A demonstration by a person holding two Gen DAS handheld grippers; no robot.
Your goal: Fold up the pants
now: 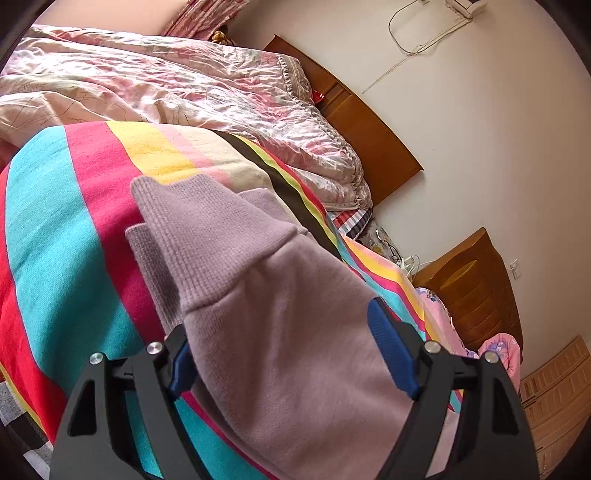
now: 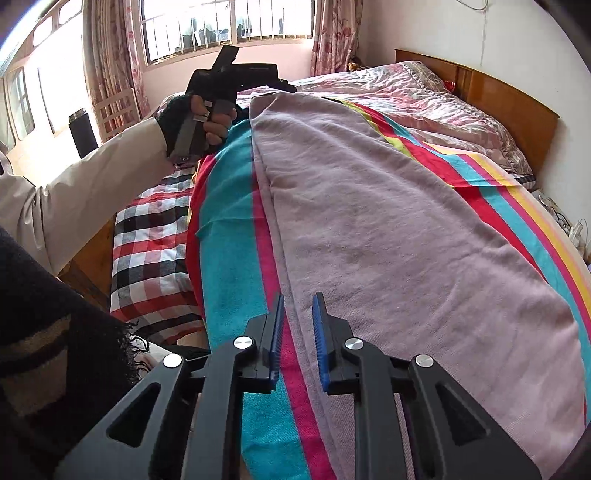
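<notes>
The pants [image 2: 388, 221] are lying folded lengthwise on the striped blanket [image 2: 229, 240], under the wide-open left gripper [image 1: 291, 354] and just beneath the nearly closed, empty right gripper [image 2: 298, 339], so I think each needs to grab an end next.

room: white wall [image 1: 480, 129] | wooden headboard [image 2: 517, 96] | barred window [image 2: 229, 26] (daylit) | floral curtains [image 2: 332, 33]
</notes>
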